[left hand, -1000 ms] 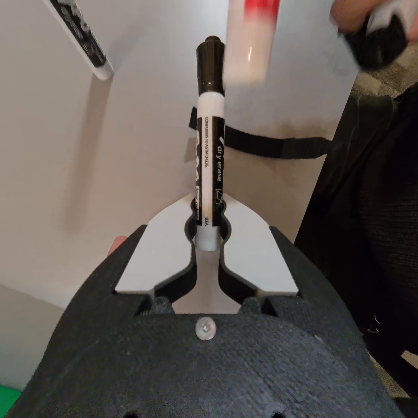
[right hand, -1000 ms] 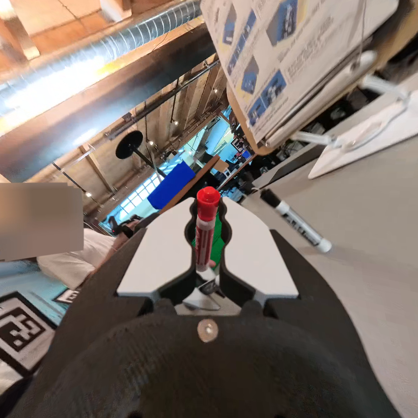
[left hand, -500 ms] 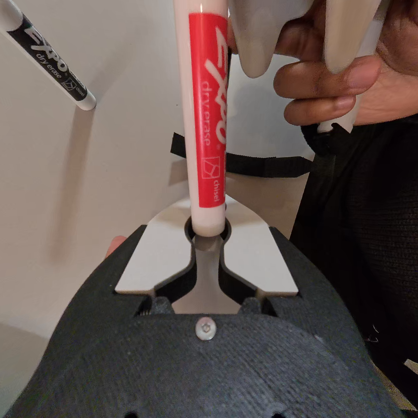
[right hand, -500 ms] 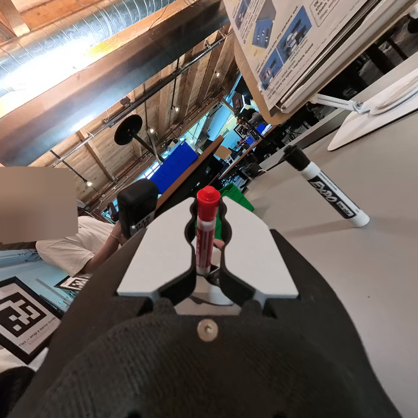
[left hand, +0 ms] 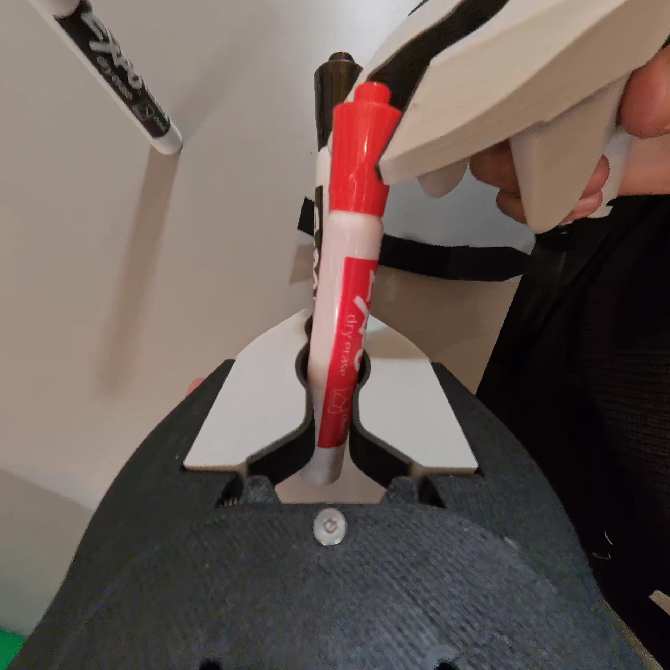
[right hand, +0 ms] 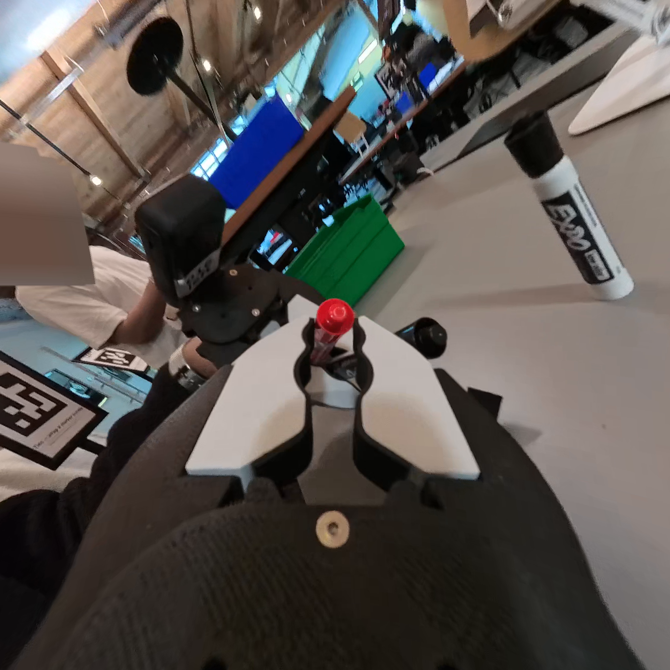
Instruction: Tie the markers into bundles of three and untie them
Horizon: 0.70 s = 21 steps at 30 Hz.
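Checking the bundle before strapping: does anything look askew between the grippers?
Yes. The red-capped white marker leans against the black-capped white marker in the left gripper instead of lying parallel; the right gripper grips its cap. A third black-capped marker and the black strap lie on the table.
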Tool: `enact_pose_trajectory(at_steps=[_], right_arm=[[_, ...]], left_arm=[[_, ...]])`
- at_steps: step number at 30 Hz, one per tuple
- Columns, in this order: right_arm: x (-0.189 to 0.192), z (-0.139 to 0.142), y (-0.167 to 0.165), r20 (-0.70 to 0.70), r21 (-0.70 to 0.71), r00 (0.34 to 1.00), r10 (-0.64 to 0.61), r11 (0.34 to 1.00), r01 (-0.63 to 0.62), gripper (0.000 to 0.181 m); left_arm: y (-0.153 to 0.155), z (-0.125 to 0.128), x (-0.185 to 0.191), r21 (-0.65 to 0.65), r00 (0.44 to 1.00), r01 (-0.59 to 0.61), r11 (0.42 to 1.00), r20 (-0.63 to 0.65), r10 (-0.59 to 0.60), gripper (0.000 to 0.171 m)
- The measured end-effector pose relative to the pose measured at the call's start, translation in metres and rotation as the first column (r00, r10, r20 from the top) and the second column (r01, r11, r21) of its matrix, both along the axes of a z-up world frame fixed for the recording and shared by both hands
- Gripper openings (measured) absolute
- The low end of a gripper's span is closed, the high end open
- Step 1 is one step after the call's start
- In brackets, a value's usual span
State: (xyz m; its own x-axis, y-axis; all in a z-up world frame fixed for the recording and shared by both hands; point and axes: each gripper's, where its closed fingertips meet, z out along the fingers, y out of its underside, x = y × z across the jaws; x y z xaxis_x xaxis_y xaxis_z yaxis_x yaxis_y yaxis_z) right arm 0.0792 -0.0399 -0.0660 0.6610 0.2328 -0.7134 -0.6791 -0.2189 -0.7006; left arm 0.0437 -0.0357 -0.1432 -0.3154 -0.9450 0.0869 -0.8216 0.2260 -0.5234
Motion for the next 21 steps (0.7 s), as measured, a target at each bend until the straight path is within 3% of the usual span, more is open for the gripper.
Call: enact_pose_trajectory(at_steps=[5,7,10,12,16,18,21], right_arm=[[0.014,0.003,-0.003,0.063,0.011,0.997,-0.036,0.999,0.035,0.023],[0.015,0.002,-0.003,0.137,-0.003,0.99,-0.016,1.0,0.017,0.016],[0.013,0.006,-0.005,0.319,0.024,0.947,0.036,0.999,-0.046,0.025],[0.003,0.009,-0.009,0.514,0.033,0.849,0.124,0.986,-0.164,0.032],[0.002,-0.013,-0.019,0.843,-0.111,0.478,0.248,0.949,-0.296,0.036],[-0.001,-0.02,-0.022,0.879,-0.196,0.352,0.321,0.917,-0.346,0.036],[-0.02,-0.029,-0.027,0.841,-0.335,0.245,0.483,0.819,-0.465,0.04]], left_arm=[[-0.001,-0.01,-0.012,-0.033,0.996,-0.009,0.999,-0.087,0.006,0.02],[-0.003,-0.013,-0.015,-0.046,0.993,-0.011,0.999,-0.117,0.006,0.02],[-0.004,-0.016,-0.019,-0.046,0.99,-0.005,0.999,-0.144,-0.002,0.019],[-0.006,-0.017,-0.022,-0.042,0.987,0.025,0.999,-0.155,-0.031,0.02],[-0.014,-0.014,-0.027,-0.072,0.981,0.077,0.994,-0.171,-0.089,0.02],[-0.015,-0.015,-0.029,-0.062,0.976,0.095,0.994,-0.188,-0.105,0.02],[-0.015,-0.017,-0.031,-0.034,0.968,0.115,0.993,-0.222,-0.12,0.02]])
